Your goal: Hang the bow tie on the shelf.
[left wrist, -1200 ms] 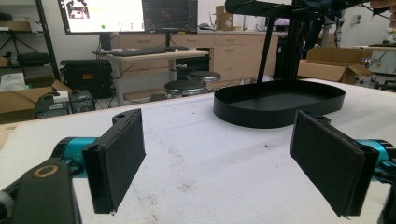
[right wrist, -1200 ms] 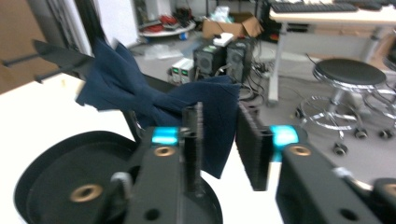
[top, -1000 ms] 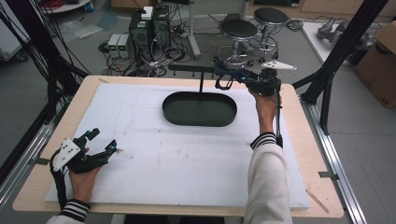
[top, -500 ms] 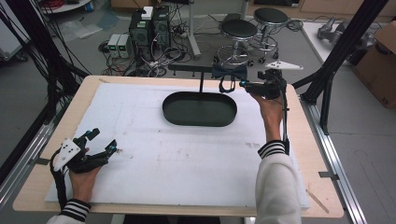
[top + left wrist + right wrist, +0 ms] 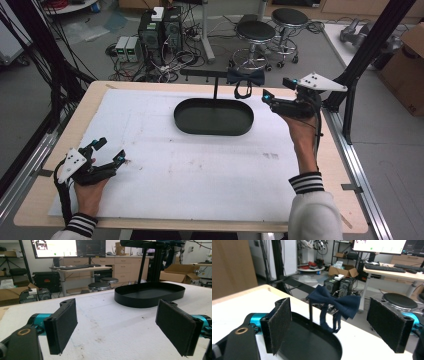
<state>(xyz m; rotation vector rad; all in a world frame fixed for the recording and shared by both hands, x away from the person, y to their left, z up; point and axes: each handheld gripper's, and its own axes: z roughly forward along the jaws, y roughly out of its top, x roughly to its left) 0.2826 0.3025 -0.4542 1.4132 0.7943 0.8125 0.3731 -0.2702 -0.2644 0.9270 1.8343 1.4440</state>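
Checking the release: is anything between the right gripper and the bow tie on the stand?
Nothing visible. The right gripper, jaws just opened and empty, faces the bow tie across open air; the tie hangs on the stand's bar above the black tray.

Left gripper jaws apart, black oval tray beyond

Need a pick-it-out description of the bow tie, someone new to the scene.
Start at the black oval tray at the far middle of the white table. A thin black stand rises from its far edge. The bow tie hangs on its crossbar: navy cloth, strap looping below.
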